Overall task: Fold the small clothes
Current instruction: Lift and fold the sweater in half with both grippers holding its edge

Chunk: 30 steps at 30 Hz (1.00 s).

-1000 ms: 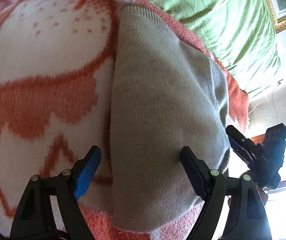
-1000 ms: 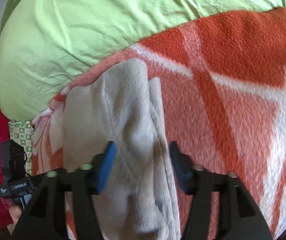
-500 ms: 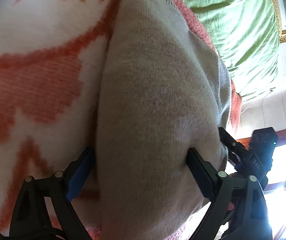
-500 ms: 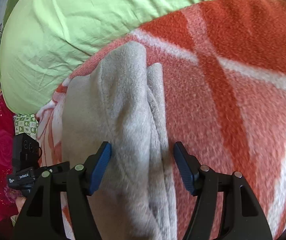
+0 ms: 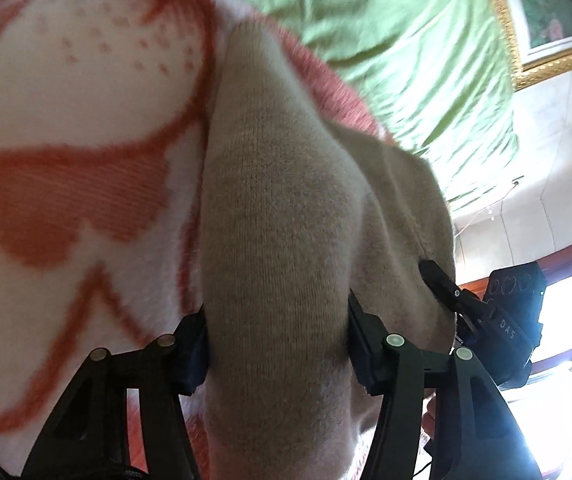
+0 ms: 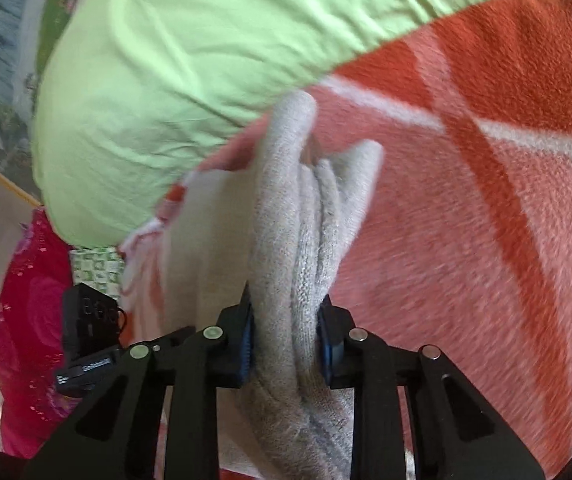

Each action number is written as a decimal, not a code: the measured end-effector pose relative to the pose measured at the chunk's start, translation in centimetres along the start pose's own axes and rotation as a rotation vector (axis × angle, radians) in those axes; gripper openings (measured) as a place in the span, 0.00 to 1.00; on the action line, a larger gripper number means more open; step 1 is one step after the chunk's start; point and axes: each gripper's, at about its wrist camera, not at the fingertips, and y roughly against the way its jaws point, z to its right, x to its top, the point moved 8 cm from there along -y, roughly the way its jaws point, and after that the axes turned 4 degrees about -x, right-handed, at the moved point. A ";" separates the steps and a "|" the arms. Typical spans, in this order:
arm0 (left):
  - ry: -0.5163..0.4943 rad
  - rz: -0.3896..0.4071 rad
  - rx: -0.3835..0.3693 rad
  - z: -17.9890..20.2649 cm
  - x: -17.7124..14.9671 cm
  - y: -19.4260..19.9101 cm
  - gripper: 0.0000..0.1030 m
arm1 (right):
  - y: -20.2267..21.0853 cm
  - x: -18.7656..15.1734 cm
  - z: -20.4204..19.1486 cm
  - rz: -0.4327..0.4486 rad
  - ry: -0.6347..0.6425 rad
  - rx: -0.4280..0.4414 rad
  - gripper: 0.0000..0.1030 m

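A beige knitted garment (image 5: pixel 278 220) lies on an orange and white blanket (image 5: pixel 86 120). In the left wrist view my left gripper (image 5: pixel 276 344) is closing, its pads pressing a thick bunch of the garment from both sides. The right wrist view shows the same garment (image 6: pixel 293 240) gathered into a narrow roll. My right gripper (image 6: pixel 286 336) is closing too, and its blue pads squeeze that roll. The right gripper (image 5: pixel 445 292) also shows at the left view's right edge, against the garment's side. The garment's near end is hidden under both grippers.
A light green sheet (image 6: pixel 206 60) lies bunched behind the blanket (image 6: pixel 465 200). A red floral cloth (image 6: pixel 26 320) sits at the left of the right wrist view. A gold picture frame (image 5: pixel 525 40) hangs on the wall. A bright window (image 5: pixel 565 340) is at the right.
Both grippers have closed in on the garment, from wide open around it to pressing it. The cloth has bunched up and lifted a little off the blanket.
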 end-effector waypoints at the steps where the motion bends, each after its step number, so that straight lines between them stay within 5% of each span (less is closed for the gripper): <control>1: -0.004 0.016 -0.002 -0.1 -0.2 1.6 0.55 | 0.4 -0.5 -1.0 0.004 0.006 0.014 0.26; 16: 0.005 0.143 0.123 -8.4 -3.3 14.5 0.55 | -5.4 -7.9 -11.9 -0.089 0.118 0.116 0.26; 30: 0.050 0.053 0.150 -13.8 -6.0 11.4 0.65 | -10.5 -11.7 -7.2 -0.219 0.062 0.002 0.34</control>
